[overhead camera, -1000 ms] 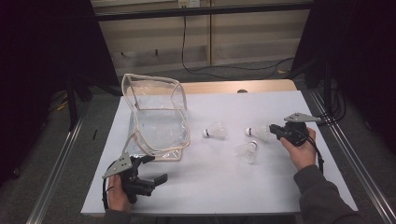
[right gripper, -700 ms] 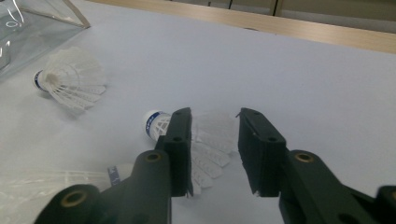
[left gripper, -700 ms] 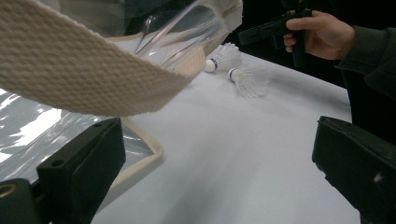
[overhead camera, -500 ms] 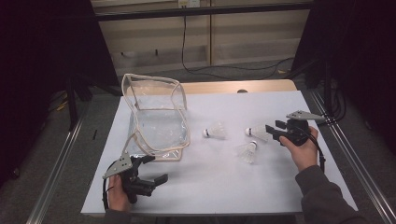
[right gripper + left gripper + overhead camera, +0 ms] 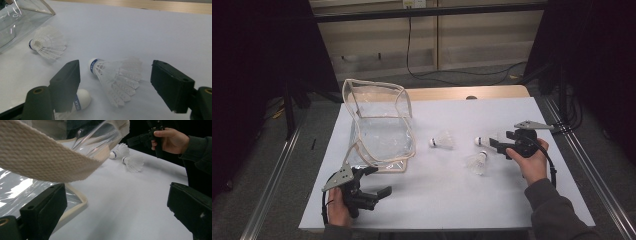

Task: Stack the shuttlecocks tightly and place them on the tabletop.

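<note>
Three white shuttlecocks lie on the white table. My right gripper (image 5: 496,146) is open, its jaws standing either side of the right-hand shuttlecock (image 5: 484,141) without touching it. In the right gripper view that shuttlecock (image 5: 117,72) lies on its side between the jaws of the right gripper (image 5: 115,82), with a second shuttlecock (image 5: 47,46) far left and a third cork (image 5: 81,100) by the left jaw. My left gripper (image 5: 377,181) is open and holds nothing, just in front of a clear bag (image 5: 377,125) with cream trim. The bag's trim (image 5: 45,162) hangs over the left gripper (image 5: 112,212).
The table's front edge (image 5: 437,229) is close to my left hand. A wooden strip (image 5: 462,93) borders the far side, with cables on the floor beyond. The other hand and its gripper (image 5: 150,137) appear far off in the left gripper view.
My right gripper has moved a little to the left, up to the right-hand shuttlecock. The left gripper and the bag have stayed put.
</note>
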The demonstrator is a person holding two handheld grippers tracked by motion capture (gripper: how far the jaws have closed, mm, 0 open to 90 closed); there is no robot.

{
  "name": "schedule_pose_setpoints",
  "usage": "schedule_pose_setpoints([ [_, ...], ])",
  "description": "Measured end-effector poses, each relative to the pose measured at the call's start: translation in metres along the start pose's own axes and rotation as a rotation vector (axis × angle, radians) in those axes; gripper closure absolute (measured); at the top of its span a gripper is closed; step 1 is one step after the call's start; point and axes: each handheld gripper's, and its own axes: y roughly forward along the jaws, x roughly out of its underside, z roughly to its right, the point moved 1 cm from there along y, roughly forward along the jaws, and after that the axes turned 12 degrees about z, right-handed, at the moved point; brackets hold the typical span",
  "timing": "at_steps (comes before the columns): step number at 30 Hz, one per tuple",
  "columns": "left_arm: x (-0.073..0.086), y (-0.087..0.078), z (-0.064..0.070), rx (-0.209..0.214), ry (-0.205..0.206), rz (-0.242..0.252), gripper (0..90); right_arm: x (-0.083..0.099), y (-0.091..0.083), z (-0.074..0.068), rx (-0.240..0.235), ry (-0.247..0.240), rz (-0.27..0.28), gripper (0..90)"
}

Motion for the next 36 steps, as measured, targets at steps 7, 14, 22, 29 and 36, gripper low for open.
schedule_pose_setpoints([
  [7,0.000,0.000,0.000,0.000,0.001,-0.001,2.8,0.005,0.005,-0.002,0.001,-0.001,-0.018,21.9],
  [14,0.000,0.000,0.000,0.000,-0.001,0.001,2.8,0.008,0.011,-0.004,0.004,0.016,-0.022,23.0],
  [22,0.000,0.000,0.000,-0.001,-0.002,0.000,2.8,0.011,0.014,-0.006,0.004,0.009,-0.035,33.0],
  [29,0.000,0.000,0.000,-0.001,0.000,-0.001,2.8,0.012,0.016,-0.007,0.005,0.006,-0.038,45.5],
  [36,0.000,0.000,0.000,-0.001,-0.001,-0.001,2.9,0.012,0.018,-0.007,-0.003,0.002,-0.033,60.4],
])
